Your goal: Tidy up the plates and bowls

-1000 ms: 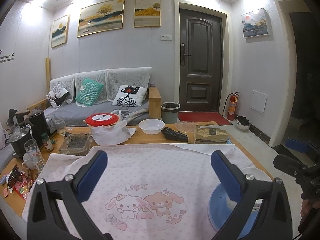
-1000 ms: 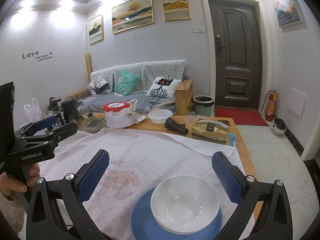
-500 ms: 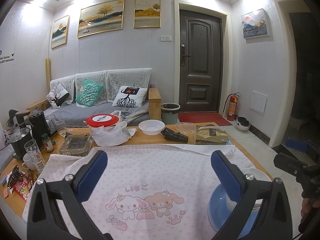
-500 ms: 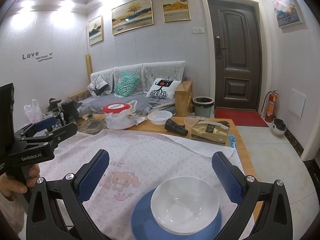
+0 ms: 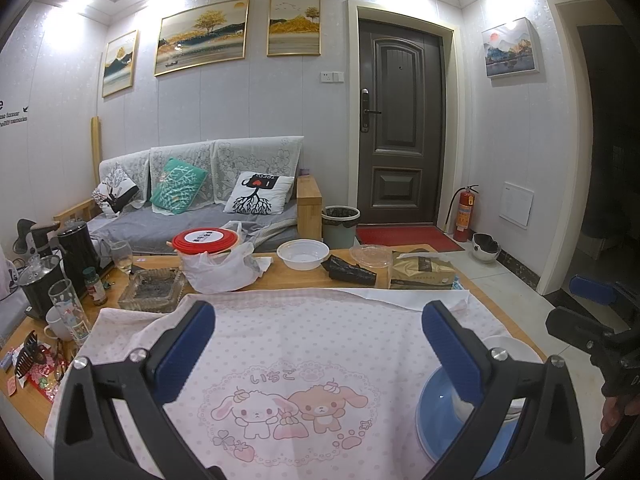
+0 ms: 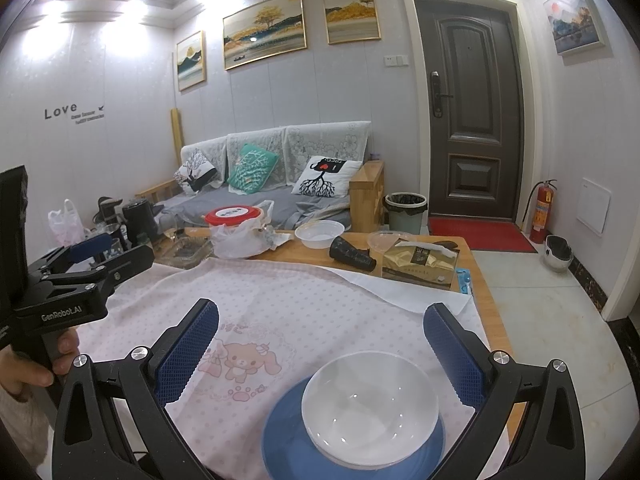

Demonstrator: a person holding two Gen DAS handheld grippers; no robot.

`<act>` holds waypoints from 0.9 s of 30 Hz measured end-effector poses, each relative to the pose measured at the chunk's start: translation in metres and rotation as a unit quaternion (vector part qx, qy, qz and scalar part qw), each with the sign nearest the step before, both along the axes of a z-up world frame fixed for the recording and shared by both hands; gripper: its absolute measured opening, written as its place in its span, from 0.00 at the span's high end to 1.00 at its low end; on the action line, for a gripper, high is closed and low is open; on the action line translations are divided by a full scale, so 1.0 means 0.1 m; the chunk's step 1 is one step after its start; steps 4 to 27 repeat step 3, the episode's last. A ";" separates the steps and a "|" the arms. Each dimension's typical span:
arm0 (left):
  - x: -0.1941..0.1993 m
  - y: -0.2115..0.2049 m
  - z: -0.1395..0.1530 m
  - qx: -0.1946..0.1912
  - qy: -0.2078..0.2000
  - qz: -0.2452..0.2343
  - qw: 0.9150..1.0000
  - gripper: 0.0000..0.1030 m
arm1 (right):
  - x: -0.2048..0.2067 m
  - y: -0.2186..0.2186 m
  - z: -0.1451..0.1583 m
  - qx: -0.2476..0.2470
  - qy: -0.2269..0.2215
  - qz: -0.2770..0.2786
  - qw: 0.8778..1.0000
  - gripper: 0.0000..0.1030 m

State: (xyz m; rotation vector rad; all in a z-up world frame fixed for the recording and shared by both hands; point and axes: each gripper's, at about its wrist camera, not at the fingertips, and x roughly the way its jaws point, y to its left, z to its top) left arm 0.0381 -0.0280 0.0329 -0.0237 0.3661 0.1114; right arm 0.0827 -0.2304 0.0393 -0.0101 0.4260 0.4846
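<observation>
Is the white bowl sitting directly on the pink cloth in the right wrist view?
No, the white bowl rests on the blue plate, which itself lies on the pink cloth.

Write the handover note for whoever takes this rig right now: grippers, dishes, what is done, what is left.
Left gripper: open, empty, above the pink cloth.
Right gripper: open, empty, above the white bowl.
Dishes: the white bowl sits in the blue plate at the near right of the cloth. Another white bowl stands on the wooden table beyond the cloth.
Done: one bowl stacked on the plate.
Left: probably the far bowl; nothing is gripped yet.
</observation>
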 end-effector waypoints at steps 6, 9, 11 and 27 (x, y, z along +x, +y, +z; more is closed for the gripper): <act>0.00 0.00 0.02 0.002 -0.001 -0.003 1.000 0.01 | 0.00 0.00 0.00 0.000 0.000 0.000 1.000 0.01; 0.00 0.00 0.02 0.002 -0.001 -0.003 1.000 0.01 | 0.00 0.00 0.00 0.000 0.000 0.000 1.000 0.01; 0.00 0.00 0.02 0.002 -0.001 -0.003 1.000 0.01 | 0.00 0.00 0.00 0.000 0.000 0.000 1.000 0.01; 0.00 0.00 0.02 0.002 -0.001 -0.003 1.000 0.01 | 0.00 0.00 0.00 0.000 0.000 0.000 1.000 0.01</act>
